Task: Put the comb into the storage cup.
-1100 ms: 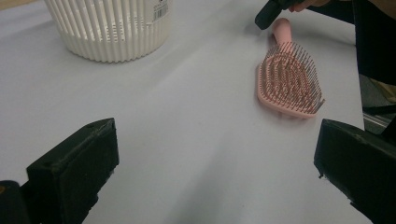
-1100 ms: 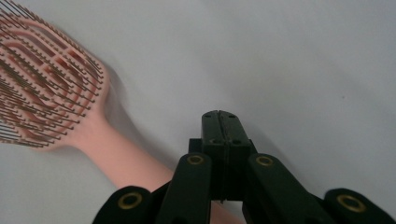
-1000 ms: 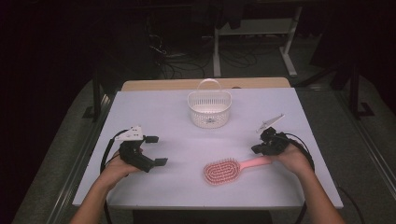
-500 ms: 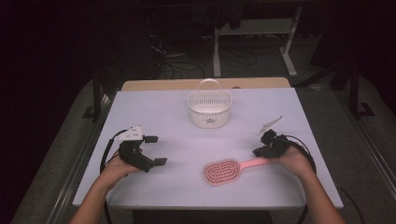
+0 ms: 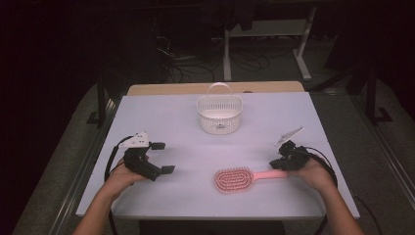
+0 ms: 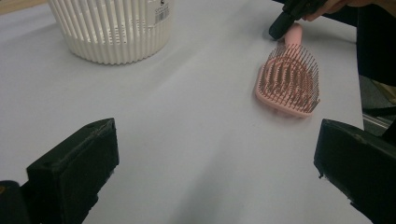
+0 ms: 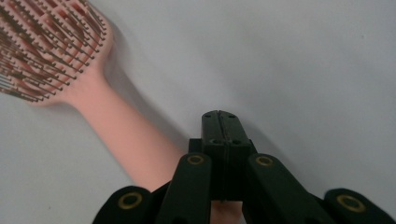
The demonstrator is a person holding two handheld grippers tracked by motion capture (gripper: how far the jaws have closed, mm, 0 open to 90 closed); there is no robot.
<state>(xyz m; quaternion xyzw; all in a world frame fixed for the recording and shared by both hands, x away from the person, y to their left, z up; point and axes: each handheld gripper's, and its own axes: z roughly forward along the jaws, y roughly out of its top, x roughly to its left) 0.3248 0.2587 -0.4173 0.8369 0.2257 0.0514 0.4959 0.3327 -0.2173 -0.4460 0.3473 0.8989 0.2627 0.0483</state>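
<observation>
I see the pink plastic paddle hairbrush (image 5: 240,178) lying flat near my side of the white worktop (image 5: 166,115), bristles up, its oval head full of thin dark-tipped pins and its smooth tapered handle running toward my right hand. My right tool (image 5: 284,161) is fully closed; in the right gripper view its two black jaws meet with no gap, and the handle (image 7: 135,140) runs beneath them, so I cannot tell whether they pinch it or just lie on it. My left tool (image 5: 164,157) sits well apart on the left with its jaws spread wide and nothing between them; in the left gripper view the brush (image 6: 288,83) lies beyond the right jaw.

The brush head is near the front edge, with a strip of bare surface before the drop. Between the two tools the worktop is bare. Farther off, the white slotted plastic basket with a hoop handle (image 5: 219,112) stands upright near the far edge, centred, well apart from the brush, with bare worktop on both sides of it.
</observation>
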